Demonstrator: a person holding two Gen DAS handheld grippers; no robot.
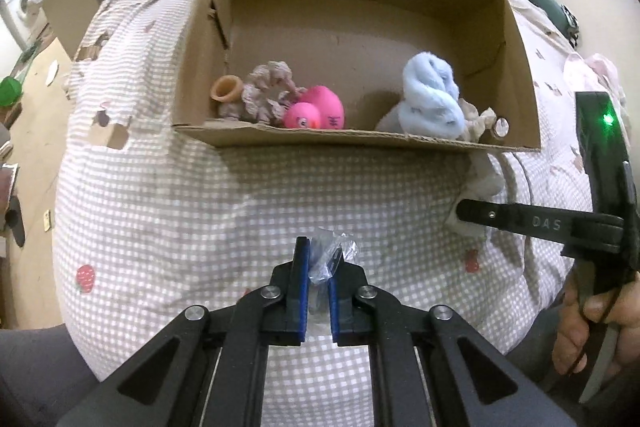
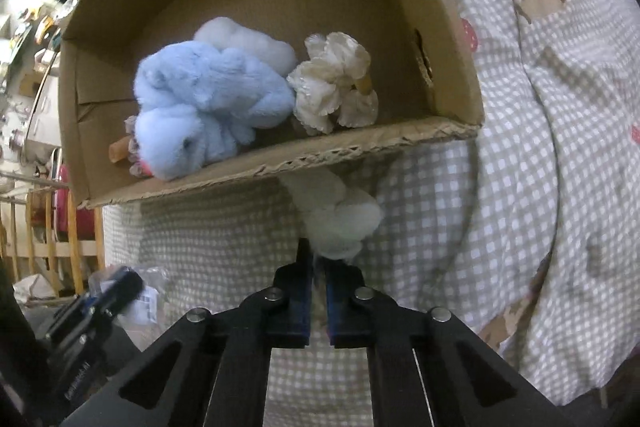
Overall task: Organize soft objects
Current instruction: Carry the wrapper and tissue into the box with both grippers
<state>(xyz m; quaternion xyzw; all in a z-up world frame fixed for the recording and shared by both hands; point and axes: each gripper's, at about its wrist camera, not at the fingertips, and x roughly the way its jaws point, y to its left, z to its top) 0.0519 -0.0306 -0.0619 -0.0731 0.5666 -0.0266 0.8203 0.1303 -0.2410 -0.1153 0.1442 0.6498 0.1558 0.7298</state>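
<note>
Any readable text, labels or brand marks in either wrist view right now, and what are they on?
"DAS" – white letters on the black finger of the right gripper, left wrist view.
White lettering on the left gripper's black body, right wrist view: too blurred to read.
Dark marks on the pink rubber duck: not legible.

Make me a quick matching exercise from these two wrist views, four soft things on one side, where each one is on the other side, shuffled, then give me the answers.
Things:
1. pink rubber duck
2. blue plush toy
3. clear plastic bag
4. white fluffy item

Places:
A. pinched in the right gripper, outside the cardboard box
B. inside the box, beside a patterned scrunchie
C. pinched in the left gripper
D. inside the box, beside a cream scrunchie

Pairs: 1-B, 2-D, 3-C, 4-A
</note>
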